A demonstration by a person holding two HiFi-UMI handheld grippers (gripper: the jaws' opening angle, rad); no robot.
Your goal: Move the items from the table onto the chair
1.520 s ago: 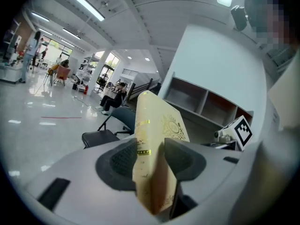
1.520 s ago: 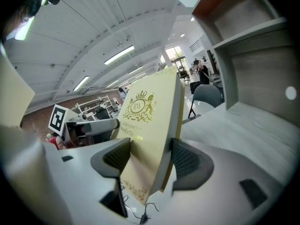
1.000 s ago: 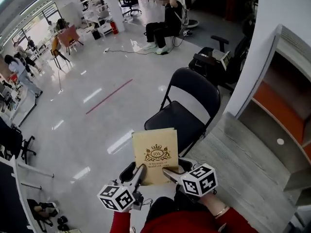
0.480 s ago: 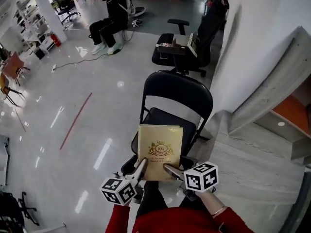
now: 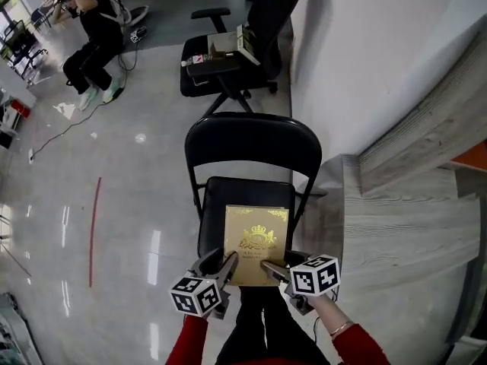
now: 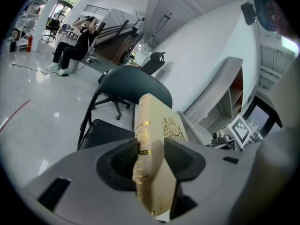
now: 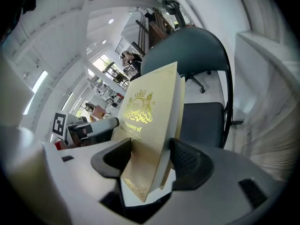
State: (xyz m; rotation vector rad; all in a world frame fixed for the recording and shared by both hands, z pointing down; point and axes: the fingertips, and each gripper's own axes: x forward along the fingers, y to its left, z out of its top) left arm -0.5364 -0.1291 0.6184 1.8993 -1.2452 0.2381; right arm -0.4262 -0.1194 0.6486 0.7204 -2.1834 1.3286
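My left claw (image 5: 226, 265) is clamped on the spine edge of the cream book (image 5: 257, 242). My right claw (image 5: 270, 267) is clamped on its page edge, so all 2 claws carry it. The book is over the front of the black folding chair (image 5: 221, 196); I cannot tell whether it touches the seat.

left gripper (image 6: 151, 150) is clamped on the spine edge of a cream book (image 6: 158, 124) with gold lettering, black folding chair (image 6: 135, 84) right behind it, a person (image 6: 70, 48) sitting way back on the left
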